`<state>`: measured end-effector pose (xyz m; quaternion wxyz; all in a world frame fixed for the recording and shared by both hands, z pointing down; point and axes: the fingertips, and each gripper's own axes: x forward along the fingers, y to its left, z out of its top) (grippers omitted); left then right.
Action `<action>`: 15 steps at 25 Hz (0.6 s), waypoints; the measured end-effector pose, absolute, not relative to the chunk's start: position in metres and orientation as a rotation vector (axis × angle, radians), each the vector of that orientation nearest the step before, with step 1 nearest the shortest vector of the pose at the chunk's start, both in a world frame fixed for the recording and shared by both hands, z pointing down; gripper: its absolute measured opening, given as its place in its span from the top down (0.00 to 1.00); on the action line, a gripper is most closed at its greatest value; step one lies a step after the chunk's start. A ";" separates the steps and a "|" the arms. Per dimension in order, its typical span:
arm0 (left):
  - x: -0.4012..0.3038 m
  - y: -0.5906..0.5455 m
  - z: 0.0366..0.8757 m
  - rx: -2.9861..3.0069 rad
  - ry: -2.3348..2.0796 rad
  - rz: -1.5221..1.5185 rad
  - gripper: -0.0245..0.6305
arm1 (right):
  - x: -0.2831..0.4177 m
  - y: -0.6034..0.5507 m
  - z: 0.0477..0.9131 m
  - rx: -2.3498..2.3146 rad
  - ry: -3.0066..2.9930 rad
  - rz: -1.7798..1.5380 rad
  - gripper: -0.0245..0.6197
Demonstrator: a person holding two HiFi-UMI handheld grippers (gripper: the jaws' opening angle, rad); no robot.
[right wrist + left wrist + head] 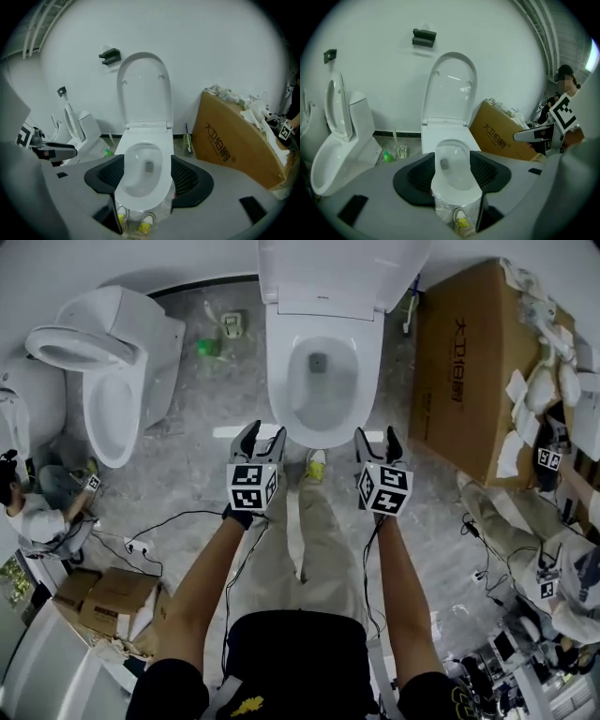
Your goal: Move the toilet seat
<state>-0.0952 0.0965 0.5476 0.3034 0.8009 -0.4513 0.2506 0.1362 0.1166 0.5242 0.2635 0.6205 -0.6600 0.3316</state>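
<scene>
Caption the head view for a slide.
Both jaws open and empty, left gripper and right gripper poised before a white toilet, lid upright, cardboard box alongside.

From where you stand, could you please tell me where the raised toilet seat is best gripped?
Probably its upper side rim, approached from the front. The toilet seat stands upright, hinged low behind the bowl, its back toward the wall, so only the thin free edge would fit the open right gripper.

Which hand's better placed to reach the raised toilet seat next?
Right, marginally: left tool and right tool both open, empty, flanking the bowl; right gapes wider and squarely faces the raised seat.
</scene>
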 end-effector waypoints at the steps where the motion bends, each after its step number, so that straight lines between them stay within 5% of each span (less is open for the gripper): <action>1: -0.096 0.097 0.556 2.115 -1.192 0.669 0.57 | 0.134 0.119 0.535 1.667 -1.777 0.911 0.43; 7: -0.093 0.107 0.616 1.976 -1.119 0.735 0.39 | 0.133 0.131 0.587 1.635 -1.744 1.052 0.35; 15: -0.095 0.116 0.683 1.929 -1.065 0.851 0.38 | 0.137 0.137 0.653 1.615 -1.674 1.103 0.34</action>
